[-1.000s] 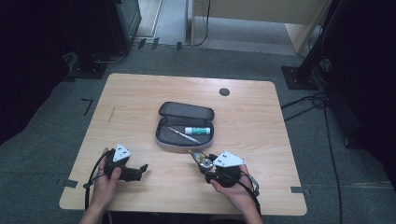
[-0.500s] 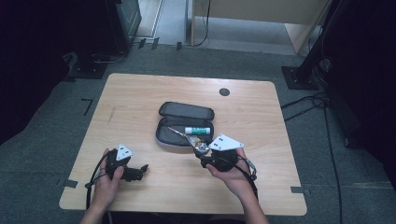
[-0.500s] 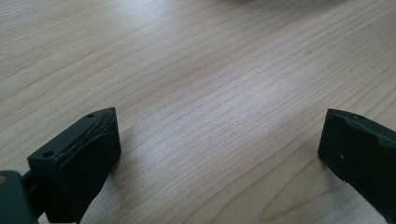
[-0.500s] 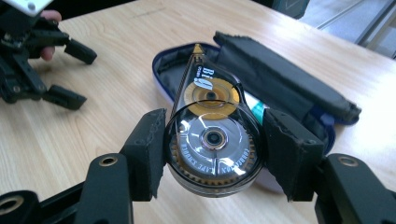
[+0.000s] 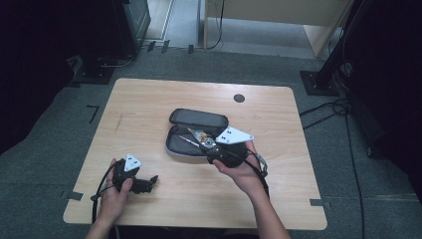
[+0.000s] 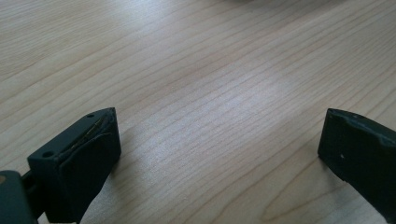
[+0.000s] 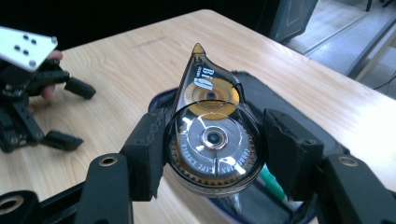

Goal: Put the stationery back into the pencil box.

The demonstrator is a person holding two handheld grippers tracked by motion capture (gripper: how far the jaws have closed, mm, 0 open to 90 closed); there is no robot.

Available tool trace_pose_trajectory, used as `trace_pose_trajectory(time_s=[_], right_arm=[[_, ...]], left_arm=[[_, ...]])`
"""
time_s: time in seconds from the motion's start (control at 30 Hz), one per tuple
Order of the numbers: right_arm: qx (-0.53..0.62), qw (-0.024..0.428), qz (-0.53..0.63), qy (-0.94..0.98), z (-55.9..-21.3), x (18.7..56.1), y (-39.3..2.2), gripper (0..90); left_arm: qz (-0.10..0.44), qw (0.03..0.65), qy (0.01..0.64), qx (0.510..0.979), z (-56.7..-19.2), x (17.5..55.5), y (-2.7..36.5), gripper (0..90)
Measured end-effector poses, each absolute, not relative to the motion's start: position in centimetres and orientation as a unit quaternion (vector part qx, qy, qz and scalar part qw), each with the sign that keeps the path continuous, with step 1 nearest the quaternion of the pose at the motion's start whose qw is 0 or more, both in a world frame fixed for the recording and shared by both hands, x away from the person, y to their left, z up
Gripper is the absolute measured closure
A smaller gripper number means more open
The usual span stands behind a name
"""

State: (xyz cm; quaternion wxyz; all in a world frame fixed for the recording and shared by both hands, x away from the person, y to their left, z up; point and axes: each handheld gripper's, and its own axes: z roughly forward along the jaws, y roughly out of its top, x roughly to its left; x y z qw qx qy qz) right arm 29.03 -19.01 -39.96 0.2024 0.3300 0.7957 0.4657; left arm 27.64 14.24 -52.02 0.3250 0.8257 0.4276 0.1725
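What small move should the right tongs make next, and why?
Probably lower a little and open. The right tongs are shut on the correction tape roller, held above the open pencil case, so a short descent should set it inside. The left tongs wait open on the table.

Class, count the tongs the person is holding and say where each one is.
2. The left tongs rest open near the table's front left edge. The right tongs are raised over the open pencil case, gripping a correction tape dispenser.

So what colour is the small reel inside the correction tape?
Orange-amber, clearest in the right gripper view.
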Motion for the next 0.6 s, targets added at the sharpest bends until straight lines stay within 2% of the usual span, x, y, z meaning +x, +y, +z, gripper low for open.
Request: trace_pose_trajectory(time_s=[0.27, 0.6], right_arm=[[0.324, 0.186, 0.466, 0.802, -39.9, 31.1, -17.6, 41.9], [0.329, 0.157, 0.437, 0.822, -43.1, 33.6, -15.3, 41.8]], left_arm=[[0.172, 0.324, 0.426, 0.827, -52.0, 27.7, 14.2, 0.0], [0.173, 0.324, 0.426, 0.827, -52.0, 27.7, 14.2, 0.0]])
